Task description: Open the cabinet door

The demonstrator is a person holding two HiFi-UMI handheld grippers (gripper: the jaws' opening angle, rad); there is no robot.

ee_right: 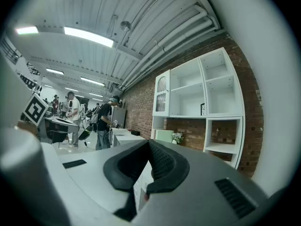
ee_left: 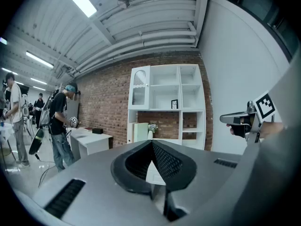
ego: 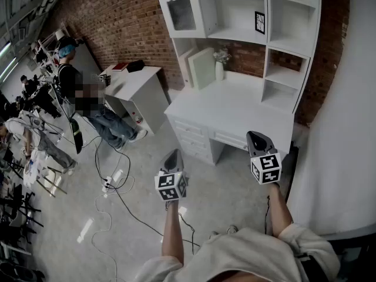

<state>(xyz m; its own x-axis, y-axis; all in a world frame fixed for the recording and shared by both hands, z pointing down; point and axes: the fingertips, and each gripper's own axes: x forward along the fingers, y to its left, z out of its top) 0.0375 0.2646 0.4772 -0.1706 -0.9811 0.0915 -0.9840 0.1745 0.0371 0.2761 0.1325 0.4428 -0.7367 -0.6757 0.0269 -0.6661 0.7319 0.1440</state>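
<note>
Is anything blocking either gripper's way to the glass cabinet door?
Nothing visible does. The left gripper and right gripper, both shut, hang over the floor short of the desk; the cabinet door sits up left in its hutch.

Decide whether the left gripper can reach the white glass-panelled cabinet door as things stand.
Probably not yet. The left gripper, jaws shut and empty, hangs over grey floor short of the white desk; the white glass-panelled cabinet door sits beyond, above it. Nothing blocks the way, so stepping closer should do.

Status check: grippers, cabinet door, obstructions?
Left hand-held gripper, right hand-held gripper: both shut, empty. Cabinet door closed, untouched. Desk with vase stands below it.
</note>
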